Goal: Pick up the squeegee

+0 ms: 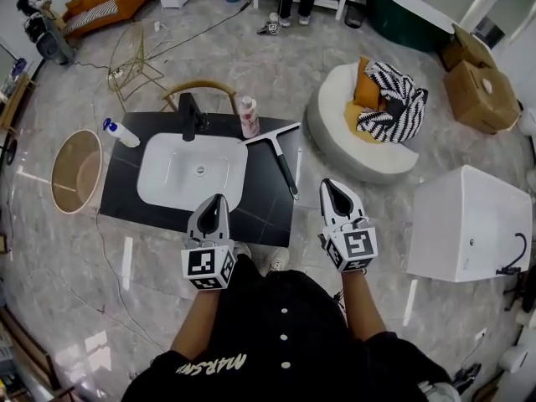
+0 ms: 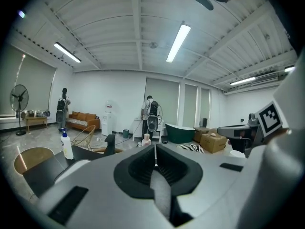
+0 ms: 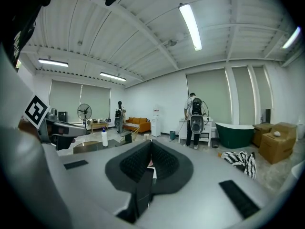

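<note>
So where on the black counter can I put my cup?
The counter is bare left of the white basin, nearer than the spray bottle, and along the front edge. The right side is crowded: the squeegee lies there, with a pale bottle by its blade.

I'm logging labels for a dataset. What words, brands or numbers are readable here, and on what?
"MARS", upside down on the person's black shirt; the remaining letters are blurred.
Spray bottle label: too small to read.
Pink bottle label: too small to read.
</note>
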`<state>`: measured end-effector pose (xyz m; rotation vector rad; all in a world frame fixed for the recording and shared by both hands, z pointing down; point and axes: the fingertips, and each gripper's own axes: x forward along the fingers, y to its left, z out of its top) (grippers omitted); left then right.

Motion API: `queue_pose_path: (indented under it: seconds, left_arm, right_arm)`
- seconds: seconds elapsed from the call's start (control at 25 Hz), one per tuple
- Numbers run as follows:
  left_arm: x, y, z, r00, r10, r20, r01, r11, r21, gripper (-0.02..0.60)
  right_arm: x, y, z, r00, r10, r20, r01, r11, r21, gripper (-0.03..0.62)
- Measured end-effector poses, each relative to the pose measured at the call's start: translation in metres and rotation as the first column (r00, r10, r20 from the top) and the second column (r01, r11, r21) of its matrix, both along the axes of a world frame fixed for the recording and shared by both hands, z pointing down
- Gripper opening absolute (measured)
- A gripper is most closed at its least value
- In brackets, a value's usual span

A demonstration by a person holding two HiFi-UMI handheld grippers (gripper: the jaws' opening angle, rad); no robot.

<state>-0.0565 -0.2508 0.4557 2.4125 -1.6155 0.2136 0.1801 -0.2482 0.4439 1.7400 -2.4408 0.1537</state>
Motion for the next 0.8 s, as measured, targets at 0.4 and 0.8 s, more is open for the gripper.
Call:
queue_pose_path:
  seconds: [0.4,0.8]
  left_arm:
    - [-0.019,-0.055,-0.002,0.997,0.081,-0.006,-0.081,0.997,-0.004,0.020]
    - [-0.039,-0.071,0.016,0.996,0.082,-0.030,-0.084,0.995,-0.056,0.020]
  right_arm:
    - [-0.029,-0.043,-0.002,0.999,0.053,-0.002,-0.053,0.998,-0.012,-0.003]
    - [-0.057,-0.068,0.029,0.999,0.033,-0.033,-0.036,0.994,-0.101,-0.003]
